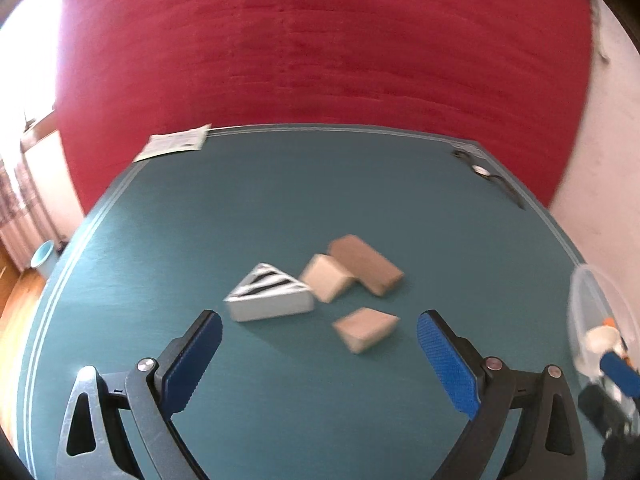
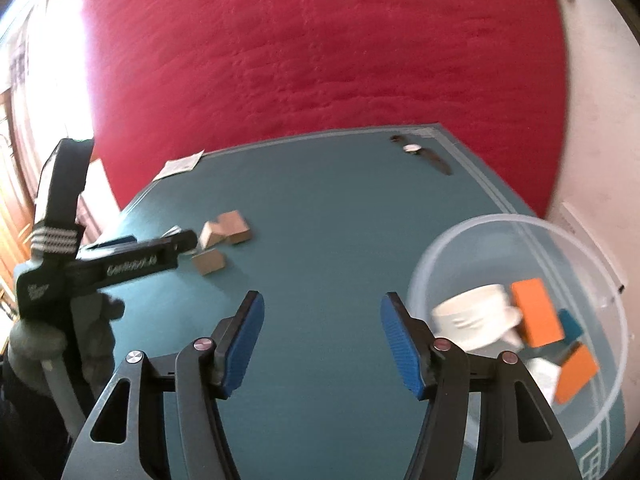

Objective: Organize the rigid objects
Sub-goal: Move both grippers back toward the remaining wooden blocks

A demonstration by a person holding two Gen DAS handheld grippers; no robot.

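Observation:
In the left wrist view, a white wedge with black stripes (image 1: 269,298), a pale wooden wedge (image 1: 326,282), a brown block (image 1: 366,265) and a small tan wedge (image 1: 365,328) lie together on the teal table (image 1: 200,220). My left gripper (image 1: 319,334) is open and empty, just short of them. In the right wrist view my right gripper (image 2: 322,314) is open and empty over bare table. A clear bowl (image 2: 600,280) at its right holds a white piece (image 2: 474,314) and orange blocks (image 2: 536,316). The wooden blocks (image 2: 224,232) lie far left there, beside the left gripper (image 2: 176,246).
A wristwatch (image 2: 420,152) lies near the table's far right corner and shows in the left wrist view (image 1: 486,172). A paper leaflet (image 1: 174,144) lies at the far left edge. A red wall stands behind the table.

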